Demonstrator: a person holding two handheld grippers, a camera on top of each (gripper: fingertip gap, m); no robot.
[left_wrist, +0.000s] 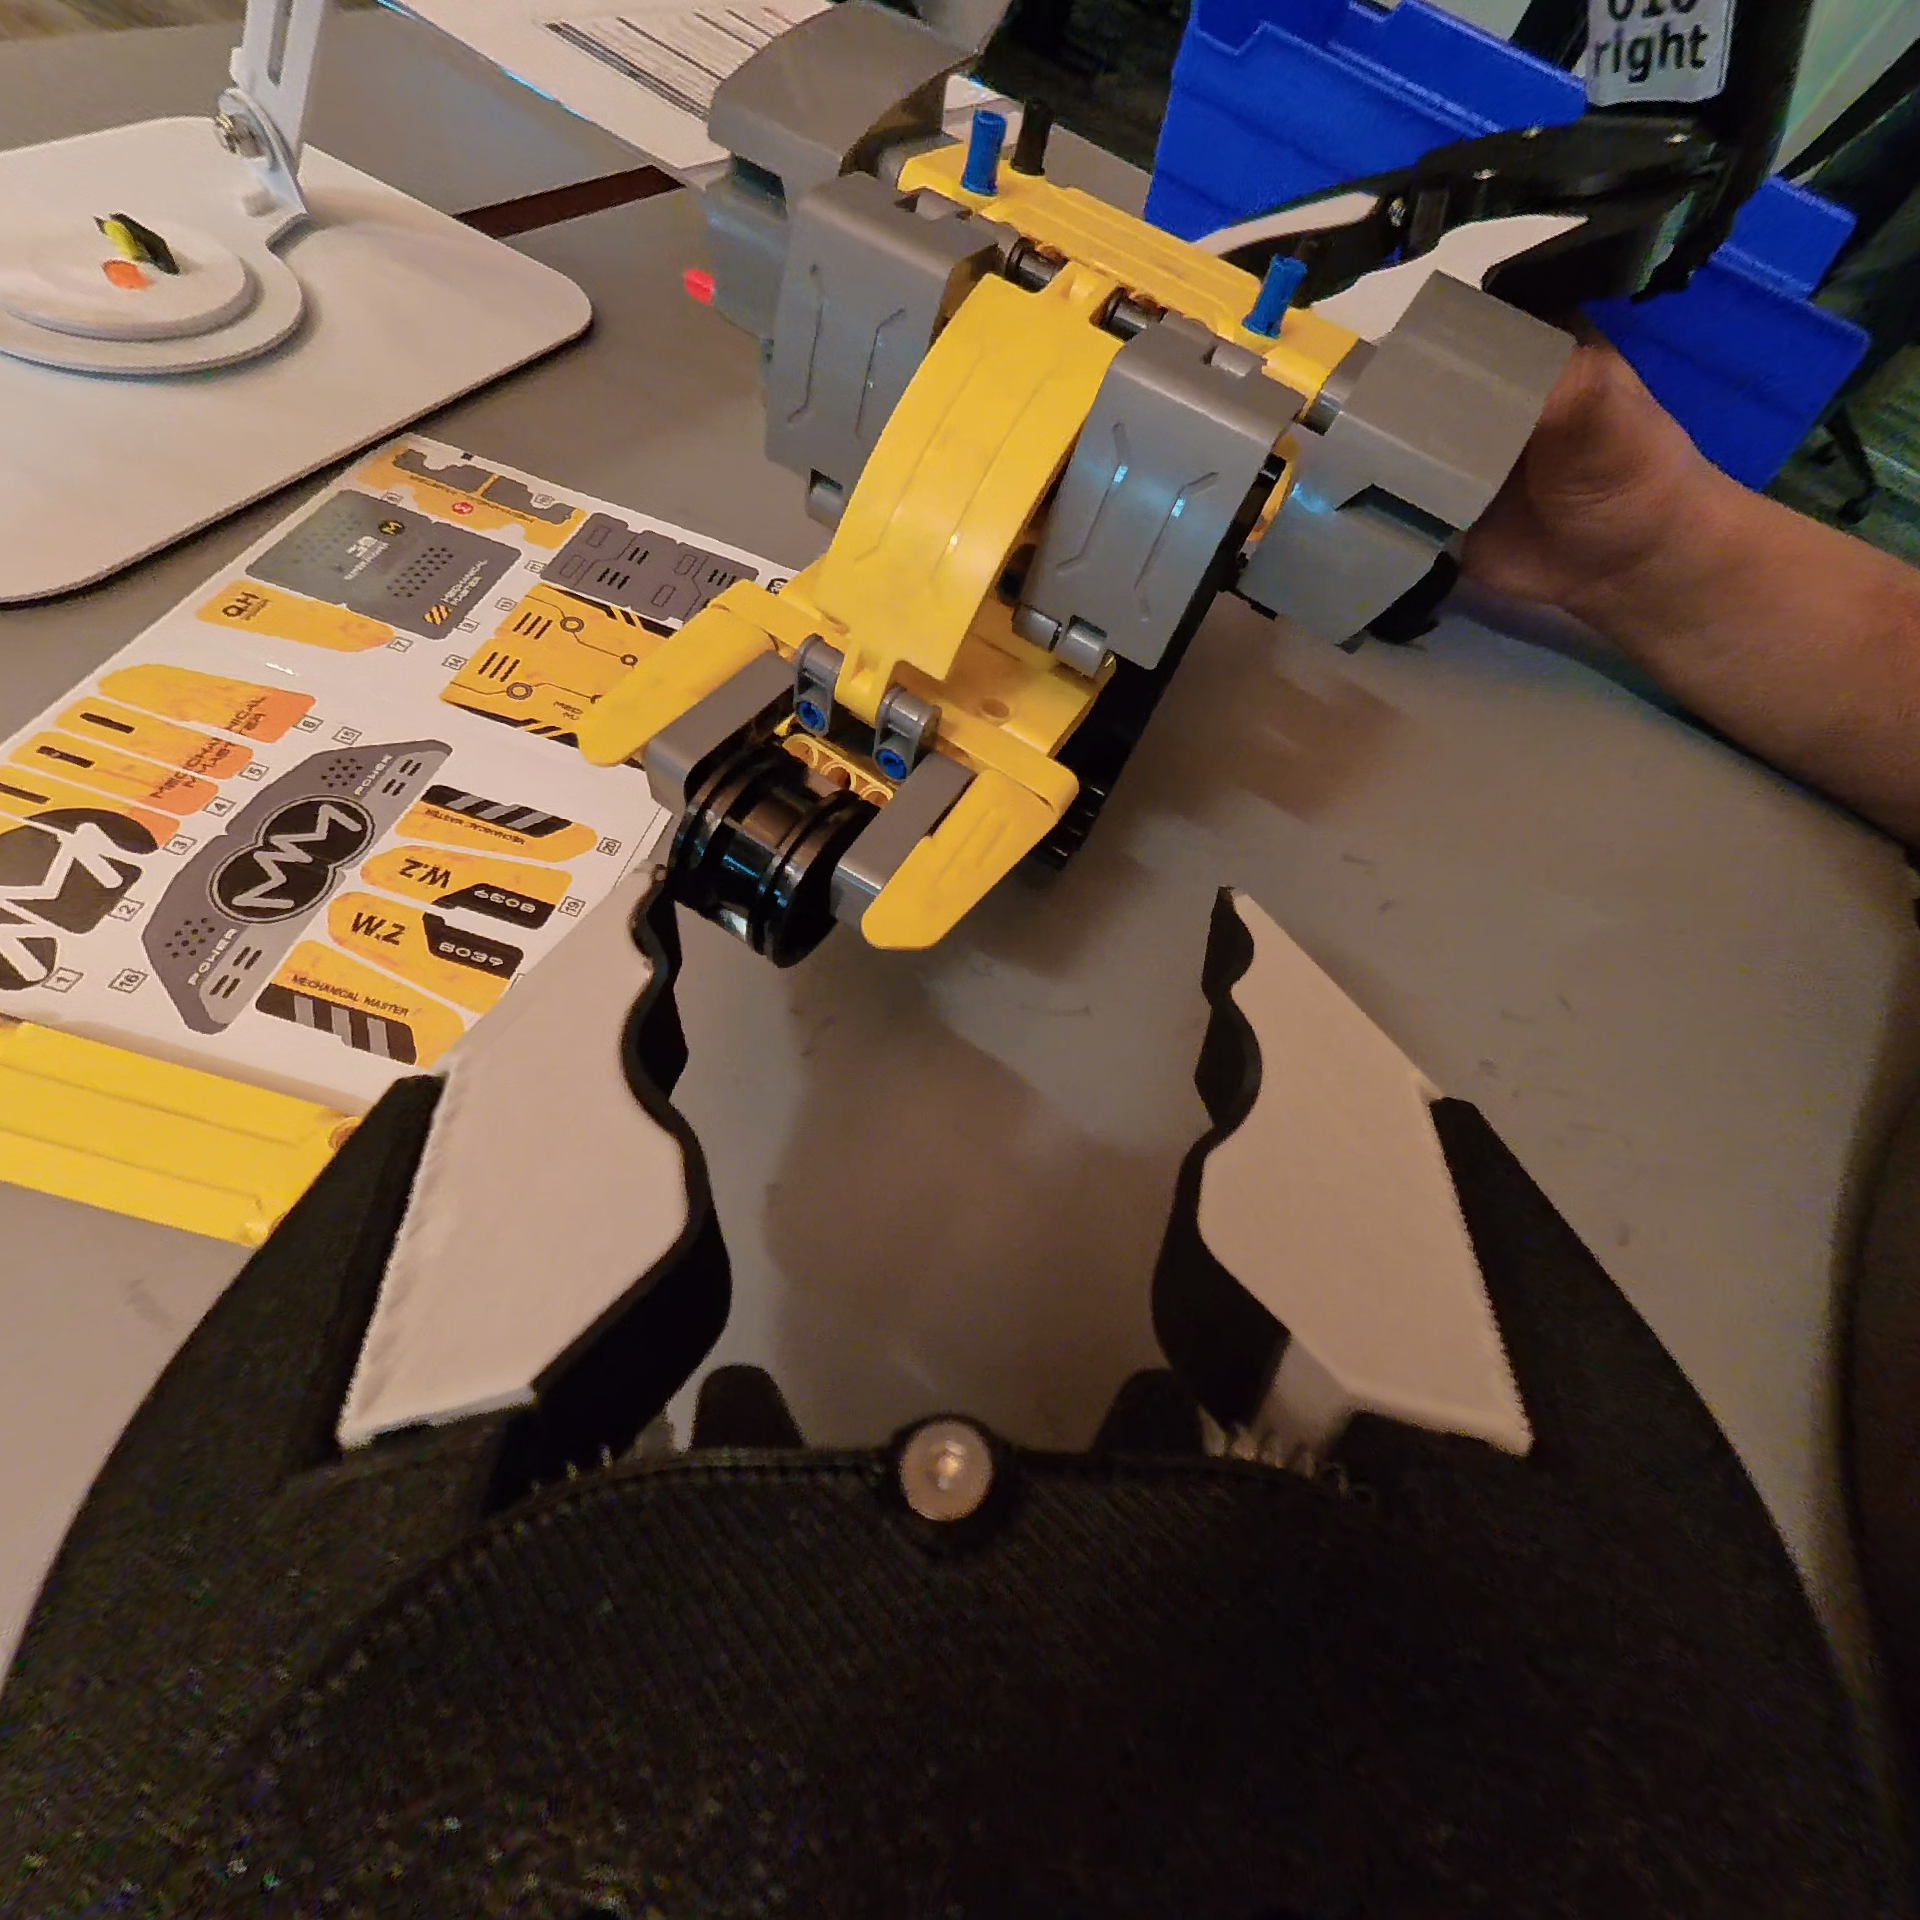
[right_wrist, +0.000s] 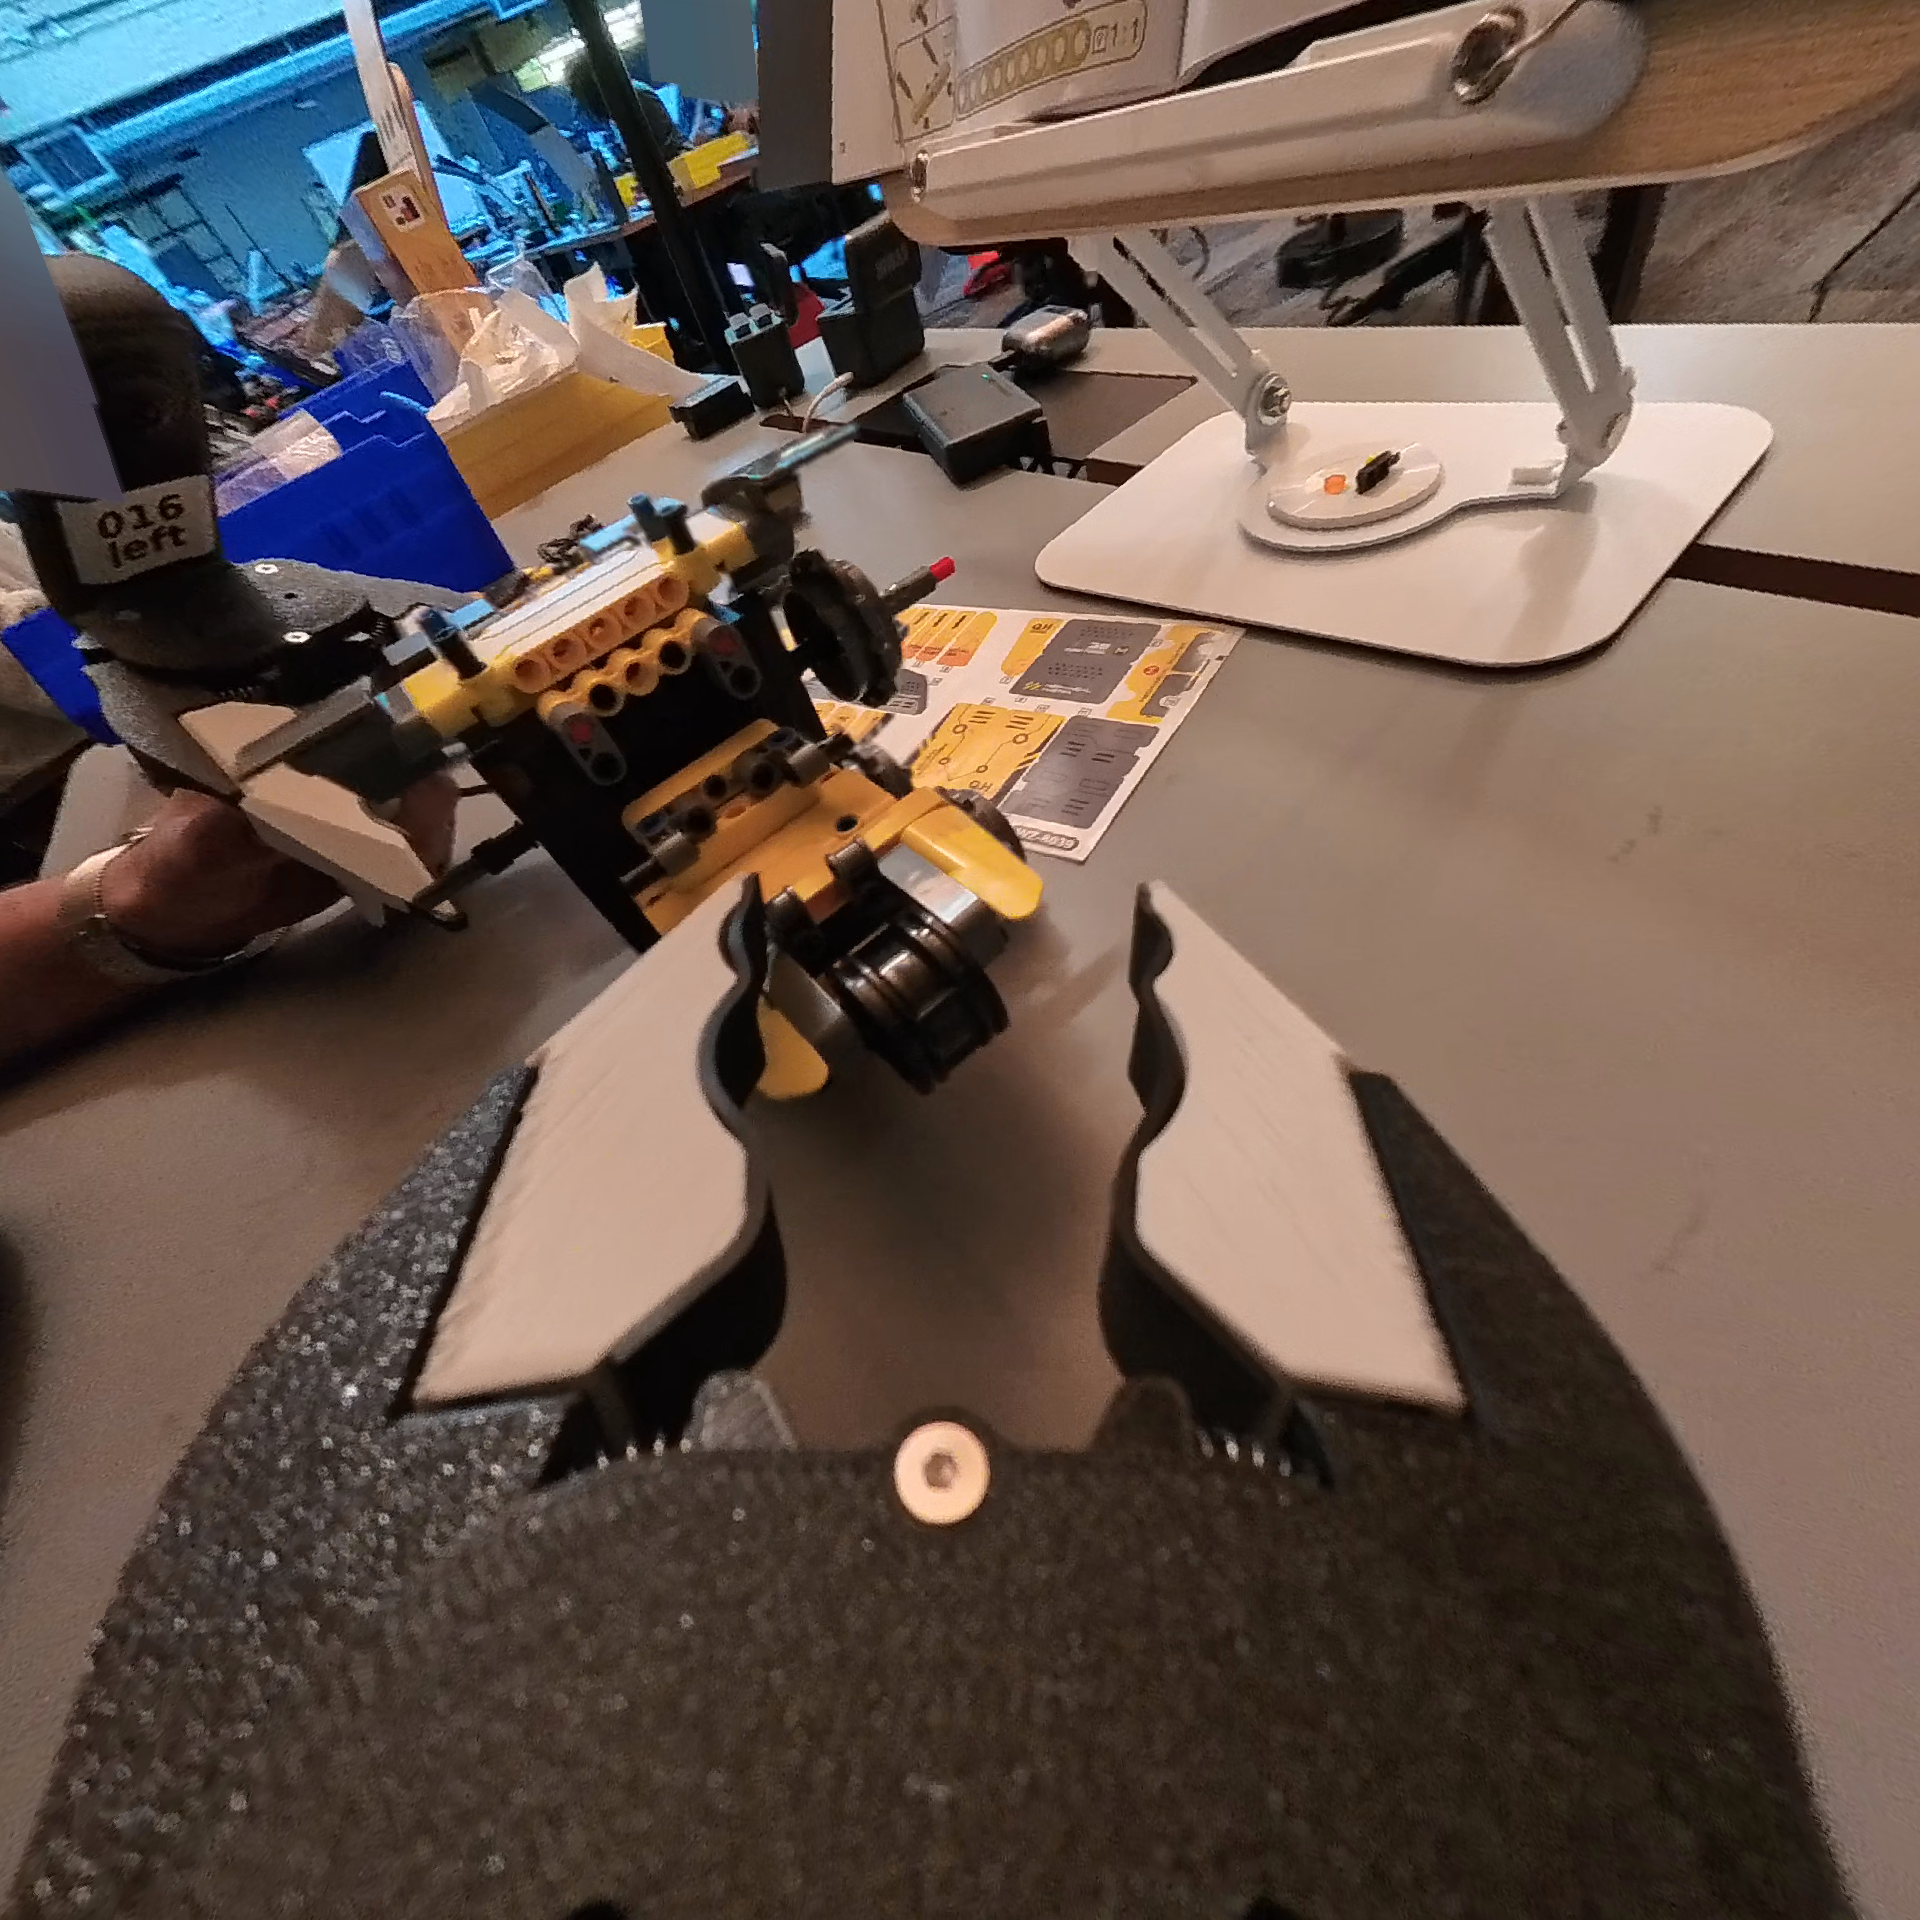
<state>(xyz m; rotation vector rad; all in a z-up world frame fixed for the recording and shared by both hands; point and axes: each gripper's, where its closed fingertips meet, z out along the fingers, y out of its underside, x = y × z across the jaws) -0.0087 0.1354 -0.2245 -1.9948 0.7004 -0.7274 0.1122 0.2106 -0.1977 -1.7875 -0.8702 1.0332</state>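
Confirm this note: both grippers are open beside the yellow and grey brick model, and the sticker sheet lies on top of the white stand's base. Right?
Not quite. The sticker sheet lies flat on the grey table, beside the white stand's base, not on it; the right wrist view shows this. The rest holds: the left gripper and right gripper are open beside the brick model.

A white metal stand base (right_wrist: 1455, 561) sits on the grey table (right_wrist: 1455, 987), a printed sticker sheet (left_wrist: 312, 790) just beside it.
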